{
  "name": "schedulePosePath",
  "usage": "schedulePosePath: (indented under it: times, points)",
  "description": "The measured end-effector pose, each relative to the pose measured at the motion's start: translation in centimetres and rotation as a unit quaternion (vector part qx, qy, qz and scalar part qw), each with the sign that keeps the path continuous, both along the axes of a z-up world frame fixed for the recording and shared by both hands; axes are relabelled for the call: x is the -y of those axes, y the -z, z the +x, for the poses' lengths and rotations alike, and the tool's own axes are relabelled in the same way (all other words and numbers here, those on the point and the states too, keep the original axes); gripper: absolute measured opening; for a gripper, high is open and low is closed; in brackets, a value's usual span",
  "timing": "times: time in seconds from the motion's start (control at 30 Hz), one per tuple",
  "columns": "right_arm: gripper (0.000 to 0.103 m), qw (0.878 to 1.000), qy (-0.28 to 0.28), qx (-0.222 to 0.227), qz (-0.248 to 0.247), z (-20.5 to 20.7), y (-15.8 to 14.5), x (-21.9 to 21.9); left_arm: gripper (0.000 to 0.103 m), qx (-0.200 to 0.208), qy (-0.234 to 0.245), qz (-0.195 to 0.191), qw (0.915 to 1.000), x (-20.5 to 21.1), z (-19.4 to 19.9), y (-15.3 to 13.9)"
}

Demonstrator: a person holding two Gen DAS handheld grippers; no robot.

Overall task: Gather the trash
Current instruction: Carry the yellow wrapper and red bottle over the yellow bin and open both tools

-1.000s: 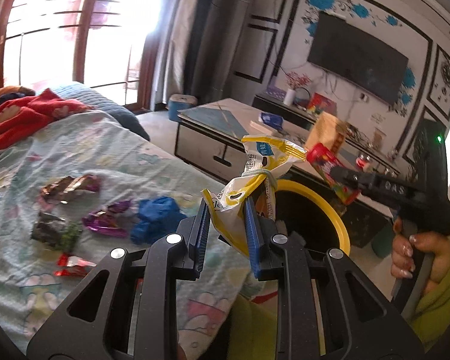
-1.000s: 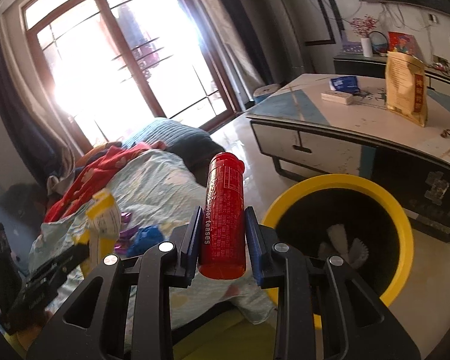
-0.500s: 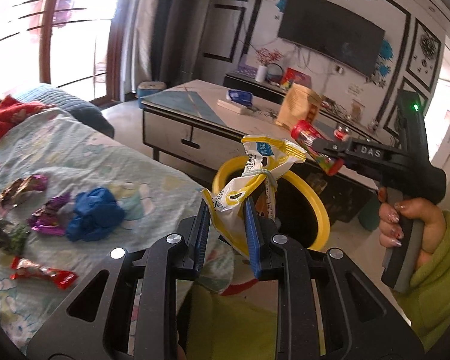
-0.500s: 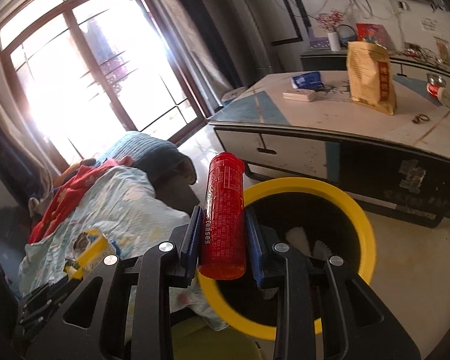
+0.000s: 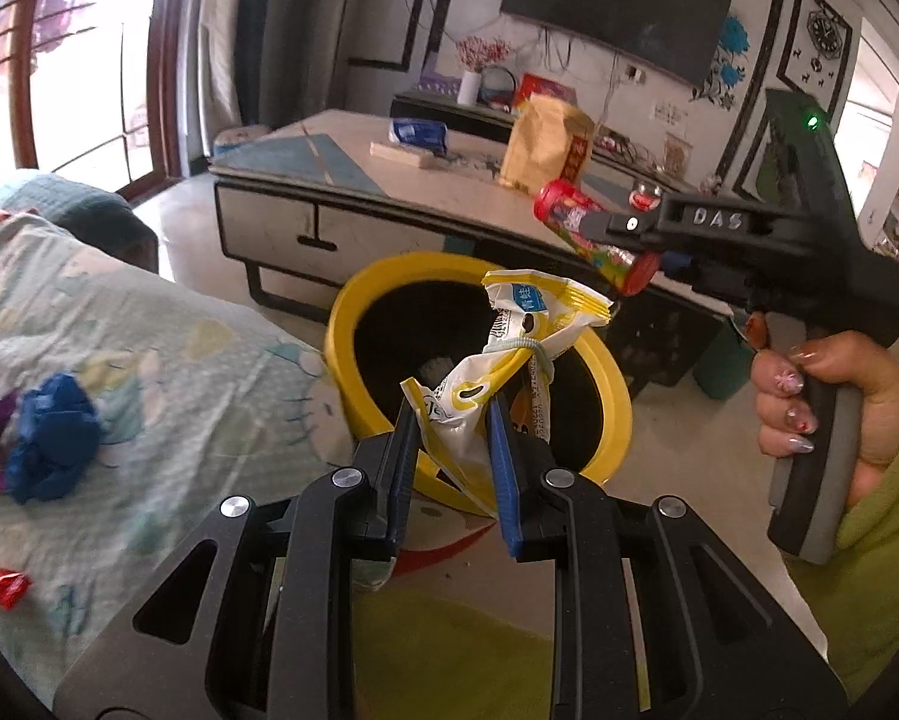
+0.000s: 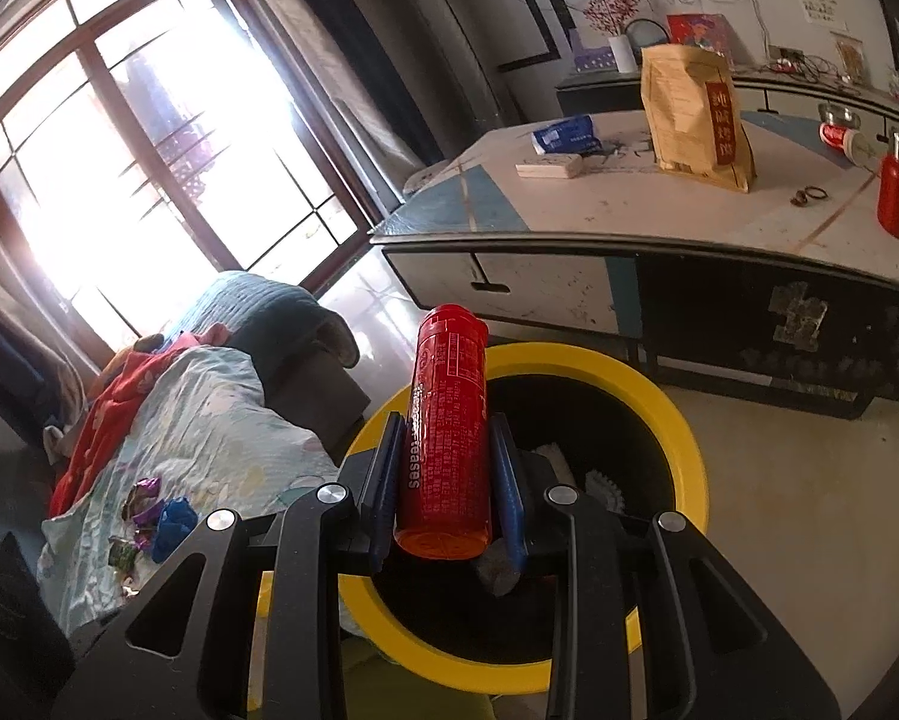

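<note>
Both grippers loaded and over the bin, release is the step in hand. Left gripper (image 5: 452, 450) has its blue pads pinched on the lower end of a crumpled yellow-and-white snack wrapper (image 5: 512, 348); the rest of the wrapper flares up past the tips, above the open mouth of the round yellow bin with black liner (image 5: 353, 324). Right gripper (image 6: 449, 480) is clamped on the sides of a red cylindrical plastic tube with white print (image 6: 446, 432), cap end pointing away from the camera, tube body lined up over the bin opening, near its rim on the bed side. To do it well: get each item's bulk inside the rim line before opening, tip the tube nose-down so it slides rather than bounces off the rim, and open the left wide since the wrapper may cling to a pad. More wrappers, purple and blue (image 5: 53, 444), lie on the patterned bedsheet (image 5: 167, 360) beside the bin, uncollected.
</note>
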State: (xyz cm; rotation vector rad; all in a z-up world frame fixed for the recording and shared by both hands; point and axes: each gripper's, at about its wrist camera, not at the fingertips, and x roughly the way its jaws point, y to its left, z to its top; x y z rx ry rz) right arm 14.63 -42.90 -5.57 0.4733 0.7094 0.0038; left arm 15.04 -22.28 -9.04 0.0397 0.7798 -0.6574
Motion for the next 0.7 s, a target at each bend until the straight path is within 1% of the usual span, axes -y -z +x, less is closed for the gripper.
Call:
schedulePosePath:
  times: [0.1,0.37,0.47,0.6,0.67,0.7]
  points:
    - [0.027,1.000,0.000,-0.009,0.010,0.3,0.6,0.6,0.017,-0.015,0.008,0.009,0.9998,1.2,0.8,1.2]
    - [0.027,0.999,-0.003,-0.033,0.025,1.8,1.8,1.5,0.018,-0.040,0.025,0.019,0.9987,3.2,2.3,3.0]
    - [0.027,0.998,-0.020,-0.044,0.027,3.0,2.0,1.4,0.020,-0.044,0.029,0.016,0.9985,3.7,2.6,3.4]
    - [0.029,0.997,-0.036,-0.073,0.015,4.8,2.6,1.1,0.021,-0.052,0.034,0.005,0.9981,3.9,2.9,3.6]
    - [0.032,0.997,-0.026,-0.076,0.020,5.1,2.7,1.3,0.032,-0.051,0.038,0.004,0.9980,4.2,3.0,3.6]
    - [0.035,0.997,-0.025,-0.074,0.026,5.1,2.8,1.3,0.042,-0.052,0.040,-0.002,0.9978,4.3,3.0,3.5]
